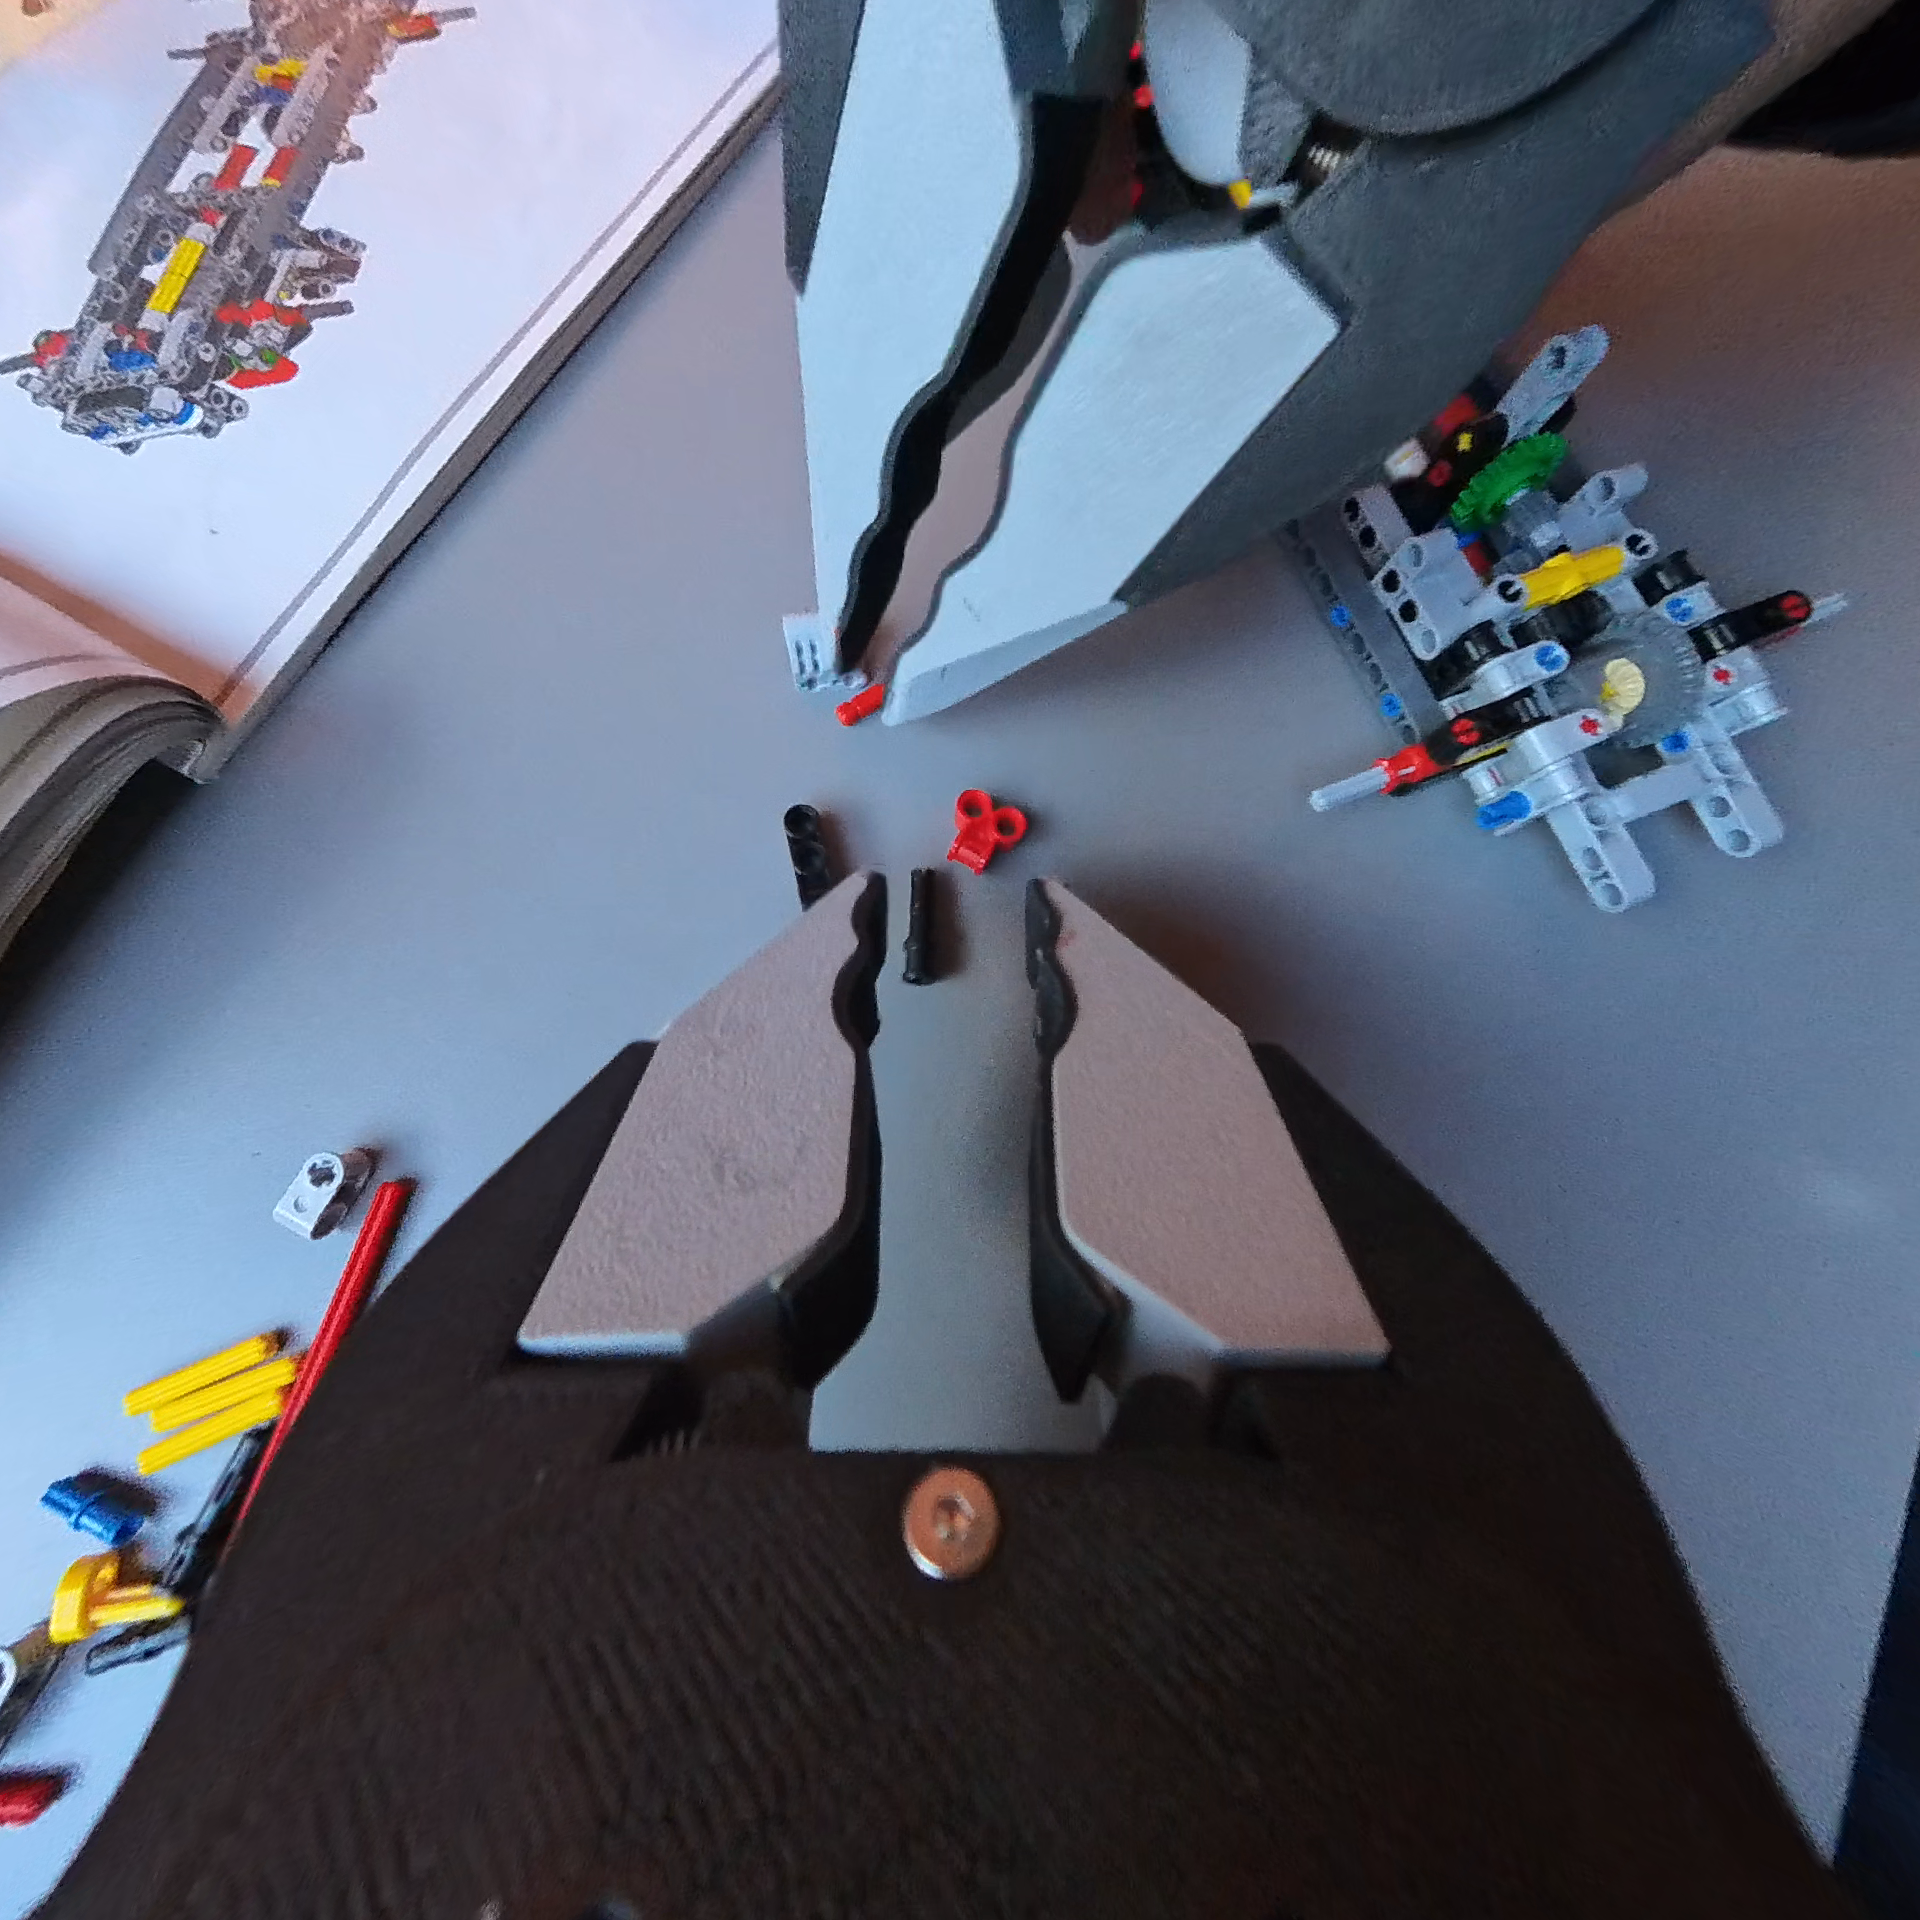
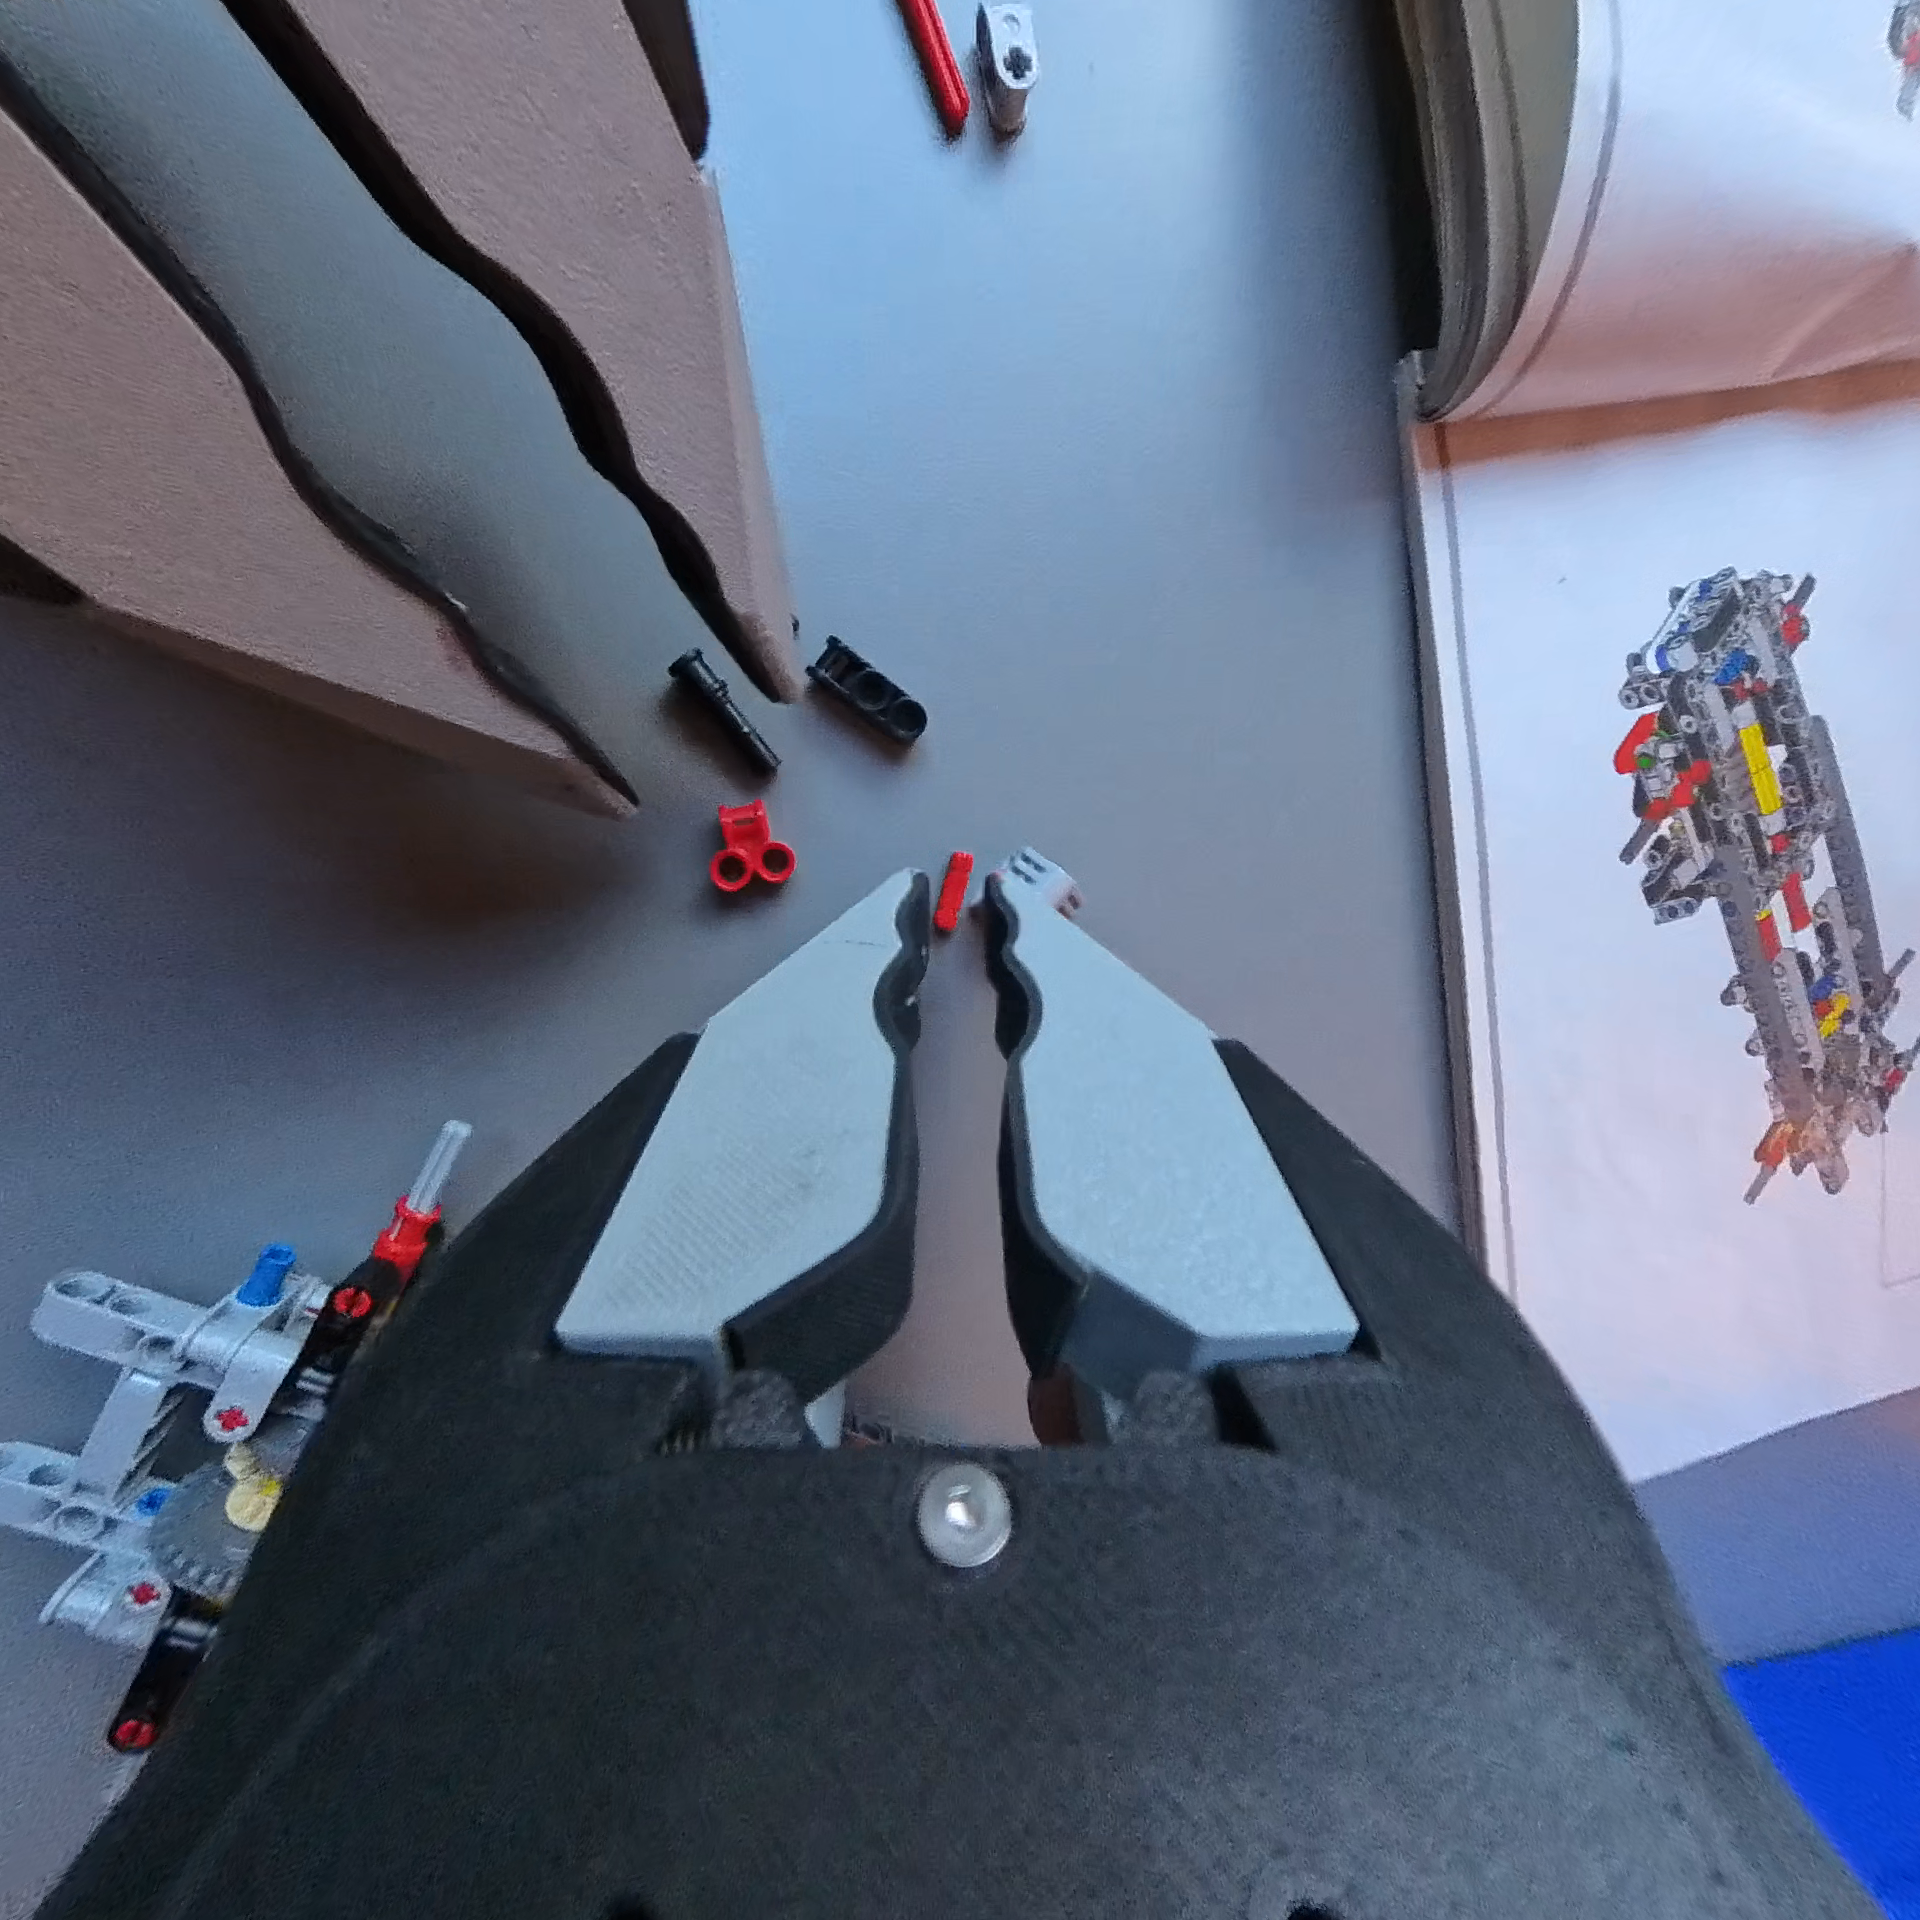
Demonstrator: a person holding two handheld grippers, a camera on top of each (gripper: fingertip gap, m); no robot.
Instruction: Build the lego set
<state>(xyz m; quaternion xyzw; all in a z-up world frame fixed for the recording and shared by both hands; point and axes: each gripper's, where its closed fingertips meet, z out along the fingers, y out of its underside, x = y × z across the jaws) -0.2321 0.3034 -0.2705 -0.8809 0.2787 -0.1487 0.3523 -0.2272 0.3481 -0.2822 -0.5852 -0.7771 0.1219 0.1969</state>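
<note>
hidden: black beam (image 1: pixel 802 847) – near end under left fingertip | cut off: open booklet (image 1: pixel 312 343) | blurred: loose parts (image 1: pixel 114 1558) – bottom-left

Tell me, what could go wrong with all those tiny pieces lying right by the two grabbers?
The left gripper is open around a loose black pin; closing crookedly might flick it away. The right gripper has a tiny red pin at its tips and a small grey block beside one finger, so it might nudge either. The red connector between the grippers could get bumped.

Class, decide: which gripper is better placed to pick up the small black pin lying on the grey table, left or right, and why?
Left. The black pin lies between the left gripper's open jaws; the right gripper sits over a small red pin instead.
</note>
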